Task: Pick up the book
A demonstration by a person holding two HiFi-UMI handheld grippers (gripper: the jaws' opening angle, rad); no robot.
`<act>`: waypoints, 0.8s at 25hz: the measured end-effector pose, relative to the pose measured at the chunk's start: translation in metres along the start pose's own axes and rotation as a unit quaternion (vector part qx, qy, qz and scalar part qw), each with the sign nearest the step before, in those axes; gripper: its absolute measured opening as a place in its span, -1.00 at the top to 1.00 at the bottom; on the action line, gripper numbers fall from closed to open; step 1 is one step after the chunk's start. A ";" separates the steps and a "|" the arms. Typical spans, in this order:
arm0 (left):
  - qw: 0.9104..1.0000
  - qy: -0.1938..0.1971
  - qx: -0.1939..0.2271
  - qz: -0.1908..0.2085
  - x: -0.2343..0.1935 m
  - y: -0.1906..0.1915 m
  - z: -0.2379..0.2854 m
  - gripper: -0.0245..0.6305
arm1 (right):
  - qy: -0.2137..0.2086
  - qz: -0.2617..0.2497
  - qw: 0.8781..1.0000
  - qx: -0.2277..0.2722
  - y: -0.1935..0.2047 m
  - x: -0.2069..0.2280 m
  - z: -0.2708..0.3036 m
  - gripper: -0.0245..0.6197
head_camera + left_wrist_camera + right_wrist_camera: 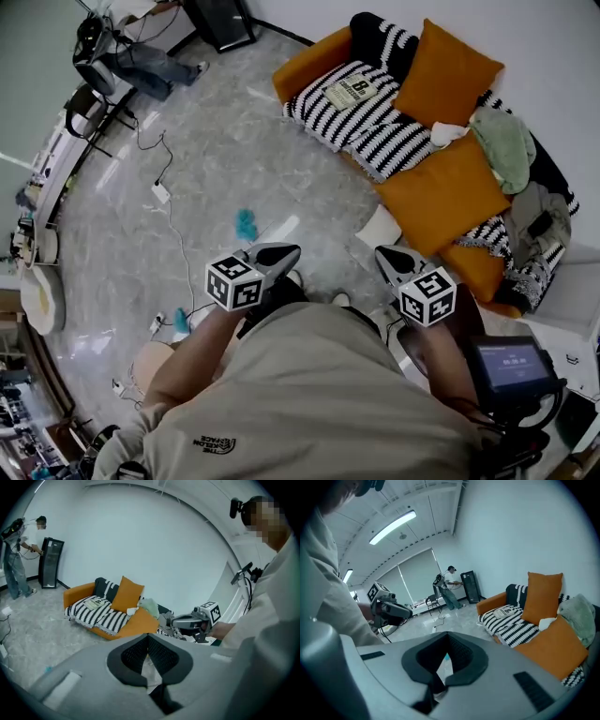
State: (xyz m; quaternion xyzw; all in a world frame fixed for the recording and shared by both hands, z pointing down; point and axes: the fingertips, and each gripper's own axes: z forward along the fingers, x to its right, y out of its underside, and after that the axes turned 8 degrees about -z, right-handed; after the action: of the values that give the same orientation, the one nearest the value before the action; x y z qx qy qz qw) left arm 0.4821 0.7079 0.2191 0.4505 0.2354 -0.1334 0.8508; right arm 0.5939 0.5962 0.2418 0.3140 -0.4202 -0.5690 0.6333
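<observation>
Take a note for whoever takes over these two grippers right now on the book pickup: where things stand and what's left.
Left gripper: shut, empty, held out in front of the body.
Right gripper: shut, empty, held beside the left one.
Book: lying flat on the striped blanket on the orange sofa, across the floor from both grippers, untouched.
Done: nothing yet.
Left: approach the sofa, open one gripper, close it on the book and lift.

Head view looks steeply down from above at floor (216, 159) and sofa (309, 75). Both gripper views look across the room, slightly downward; all three share the sofa.
</observation>
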 end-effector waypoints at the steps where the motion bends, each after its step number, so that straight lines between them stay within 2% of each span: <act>1: 1.000 0.000 0.001 -0.001 -0.005 -0.004 0.002 0.90 | -0.003 0.003 1.000 -0.002 0.000 0.002 0.005 0.89; 7: 1.000 0.012 -0.002 -0.017 -0.045 -0.023 0.015 0.90 | 0.003 0.026 1.000 -0.010 -0.006 0.016 0.036 0.88; 13: 0.999 0.043 -0.006 -0.005 -0.112 -0.068 0.030 0.90 | 0.052 0.061 0.997 -0.019 -0.027 0.041 0.082 0.79; 15: 0.998 0.061 -0.013 -0.001 -0.137 -0.089 0.034 0.90 | 0.075 0.078 0.994 -0.019 -0.042 0.053 0.103 0.69; 20: 0.994 0.097 -0.036 0.028 -0.198 -0.147 0.030 0.89 | 0.118 0.137 0.984 0.000 -0.089 0.072 0.169 0.65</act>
State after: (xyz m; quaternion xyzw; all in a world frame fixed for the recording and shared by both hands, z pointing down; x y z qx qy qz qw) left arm 0.2570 0.6041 0.2331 0.4363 0.3093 -0.0566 0.8430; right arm 0.4028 0.5249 0.2523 0.3184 -0.3819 -0.4357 0.7503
